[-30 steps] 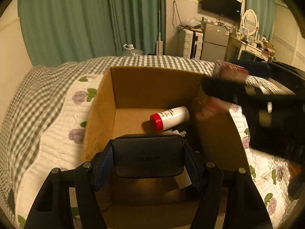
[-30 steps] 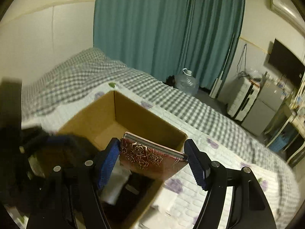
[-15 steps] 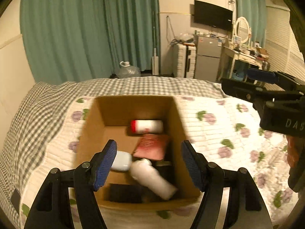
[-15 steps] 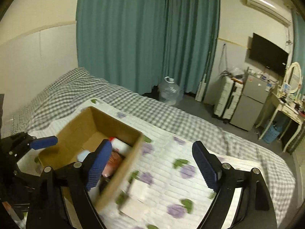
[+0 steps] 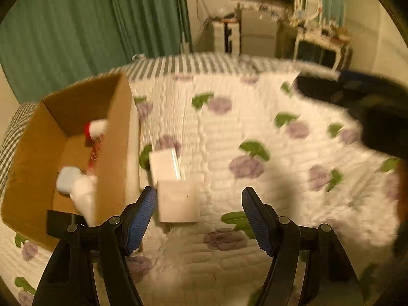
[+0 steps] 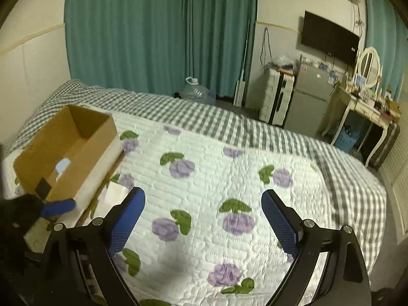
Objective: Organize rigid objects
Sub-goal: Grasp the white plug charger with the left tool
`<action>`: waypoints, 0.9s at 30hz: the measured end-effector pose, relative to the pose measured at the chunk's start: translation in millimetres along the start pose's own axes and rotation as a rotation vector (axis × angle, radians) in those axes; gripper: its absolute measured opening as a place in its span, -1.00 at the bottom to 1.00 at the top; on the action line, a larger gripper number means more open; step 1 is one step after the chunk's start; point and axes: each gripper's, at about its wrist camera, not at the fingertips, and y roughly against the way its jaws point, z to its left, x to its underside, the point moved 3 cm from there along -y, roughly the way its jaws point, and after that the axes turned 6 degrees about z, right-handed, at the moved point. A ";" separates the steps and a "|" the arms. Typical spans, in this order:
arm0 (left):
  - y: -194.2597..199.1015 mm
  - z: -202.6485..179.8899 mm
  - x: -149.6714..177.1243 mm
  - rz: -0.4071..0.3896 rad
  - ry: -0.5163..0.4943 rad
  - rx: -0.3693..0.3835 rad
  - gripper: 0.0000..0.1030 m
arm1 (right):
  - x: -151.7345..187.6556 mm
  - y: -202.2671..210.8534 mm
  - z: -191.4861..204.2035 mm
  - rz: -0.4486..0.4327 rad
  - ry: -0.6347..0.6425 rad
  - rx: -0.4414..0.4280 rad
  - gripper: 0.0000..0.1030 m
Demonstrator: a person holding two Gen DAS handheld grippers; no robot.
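Observation:
A cardboard box (image 5: 114, 137) stands on the bed at the left; it also shows in the right wrist view (image 6: 84, 163). Inside lie a red-capped white bottle (image 5: 96, 127), a red patterned item (image 5: 94, 153), a pale blue object (image 5: 66, 179) and a white bottle (image 5: 84, 199). A white box with its lid open (image 5: 176, 193) lies on the quilt just right of the carton. My left gripper (image 5: 199, 219) is open and empty, hovering above the white box. My right gripper (image 6: 202, 219) is open and empty above the quilt; it shows as a dark blur at the right in the left wrist view (image 5: 357, 99).
The bed has a white quilt with purple flowers (image 6: 229, 178) over a grey checked sheet (image 6: 204, 117). Green curtains (image 6: 153, 33), a water jug (image 6: 196, 91), a small fridge (image 6: 311, 102) and a dressing table (image 6: 364, 107) stand beyond the bed.
Both grippers let go of their objects, the black UGREEN item and the red patterned case, into the carton and opened. Both then pulled back and swung right, away from the carton.

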 end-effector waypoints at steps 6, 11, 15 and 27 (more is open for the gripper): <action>-10.9 -17.6 6.7 -0.019 -0.055 -0.121 0.41 | 8.3 -9.9 5.6 0.035 0.043 -0.021 0.81; -2.4 -19.1 10.7 -0.014 -0.072 -0.075 0.41 | 8.1 -1.8 -1.2 0.015 0.015 -0.006 0.81; -5.0 -38.0 20.0 0.037 -0.123 0.010 0.41 | 7.7 2.2 -10.7 0.005 -0.028 0.003 0.81; -38.8 15.2 27.5 0.133 0.047 -0.146 0.43 | 12.1 -11.2 -9.5 0.049 -0.033 0.011 0.81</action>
